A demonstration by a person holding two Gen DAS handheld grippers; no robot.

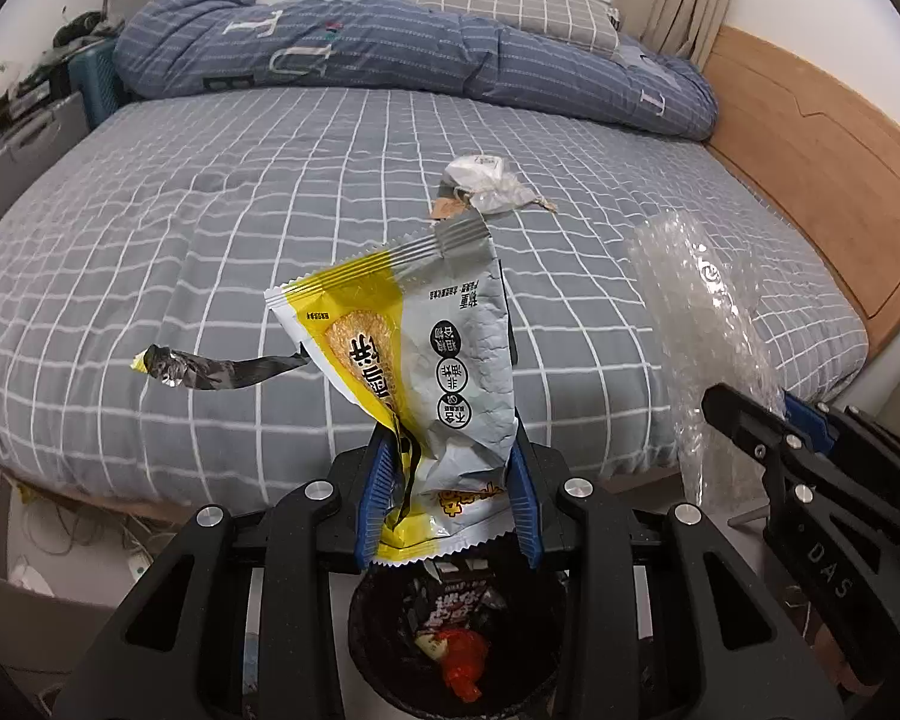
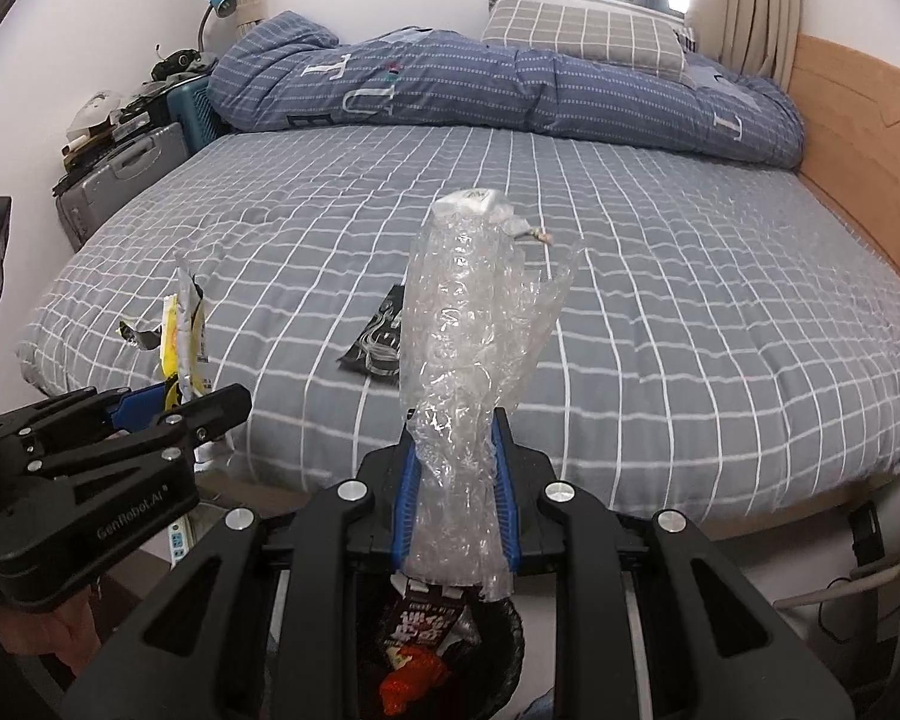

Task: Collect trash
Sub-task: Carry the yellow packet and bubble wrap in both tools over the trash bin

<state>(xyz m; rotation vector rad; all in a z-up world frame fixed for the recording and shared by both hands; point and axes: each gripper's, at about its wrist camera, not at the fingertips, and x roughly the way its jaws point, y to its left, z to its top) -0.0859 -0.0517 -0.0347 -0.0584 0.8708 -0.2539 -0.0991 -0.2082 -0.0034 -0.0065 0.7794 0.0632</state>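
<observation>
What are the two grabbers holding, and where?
The left hand-held gripper pinches a yellow snack bag near its bottom end. The right hand-held gripper pinches bubble wrap at its lower end.

Both wrist views look down across the bed, sharing it.

Both grippers stand close side by side at the foot of the bed, little room between them. Below them the black bin gapes open, part-filled with wrappers. On the wide checked sheet only a black packet and a crumpled white scrap lie in the way; the rolled duvet blocks the far end.
</observation>
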